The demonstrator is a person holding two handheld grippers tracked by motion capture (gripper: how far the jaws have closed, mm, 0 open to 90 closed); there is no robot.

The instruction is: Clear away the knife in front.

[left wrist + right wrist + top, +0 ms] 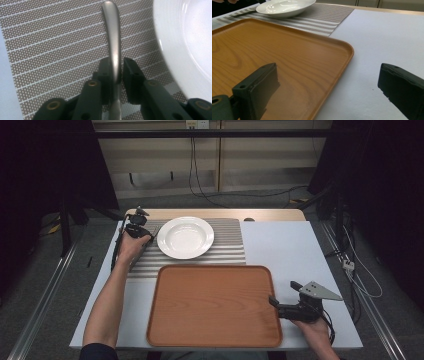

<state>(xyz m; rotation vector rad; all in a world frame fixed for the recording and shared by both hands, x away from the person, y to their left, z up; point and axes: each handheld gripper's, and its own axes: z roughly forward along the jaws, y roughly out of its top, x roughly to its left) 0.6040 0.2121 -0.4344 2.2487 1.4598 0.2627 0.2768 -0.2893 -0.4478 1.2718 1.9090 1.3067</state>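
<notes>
The metal utensil handle (113, 42) lies on the striped mat (227, 251) at nine o'clock of the white plate (185, 237), pinched between the left claw (116, 72) jaws. It looks stiff, light and slick, so I'd grip mid-handle, squarely. The right claw (329, 87) gapes wide and empty at three o'clock of the wooden tray (214, 305) on the desk (290, 245).

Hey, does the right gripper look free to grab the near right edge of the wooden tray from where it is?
Probably yes. The right gripper is open, its jaws either side of the tray rim, with bare white table around it and nothing between.
</notes>
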